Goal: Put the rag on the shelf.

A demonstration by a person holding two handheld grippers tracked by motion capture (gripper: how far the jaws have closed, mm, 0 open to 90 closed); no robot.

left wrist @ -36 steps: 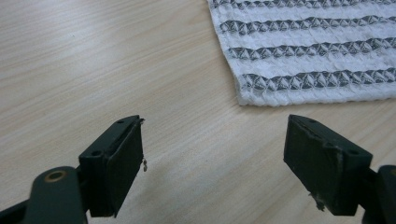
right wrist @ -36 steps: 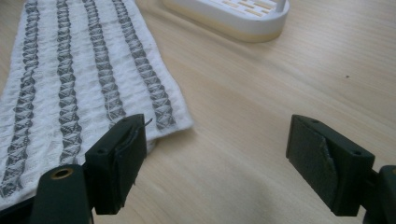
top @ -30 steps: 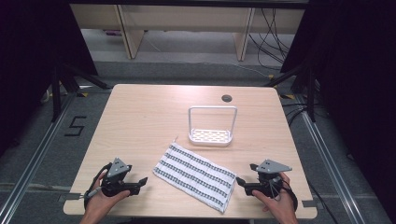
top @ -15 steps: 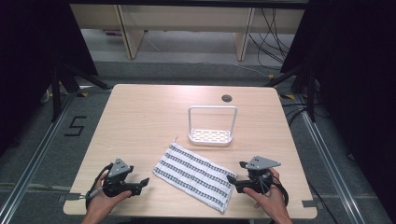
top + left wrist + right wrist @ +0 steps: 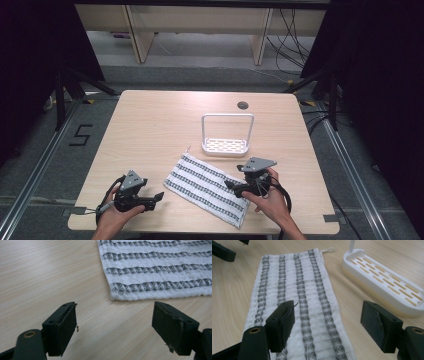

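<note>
A white towel with dark grey stripes [image 5: 207,189] lies flat and slanted on the near half of the wooden table [image 5: 150,130]. My left gripper [image 5: 156,199] rests near the front edge, just left of the towel, and points at its near corner [image 5: 150,272]. Its jaws are open and empty [image 5: 115,307]. My right gripper [image 5: 232,187] hovers low over the towel's right end [image 5: 294,290]. Its jaws [image 5: 328,306] have just been closing a little but still stand wide apart. The cloth lies below them, not pinched.
A white slotted rack with a tall hoop handle [image 5: 227,135] stands just beyond the towel, close to my right gripper [image 5: 384,277]. A round cable hole [image 5: 243,105] sits near the far edge. The other gripper's jaw tips [image 5: 224,251] show across the towel.
My right gripper has moved left from the table's front right corner onto the towel's right end. The left gripper has stayed almost in place.
</note>
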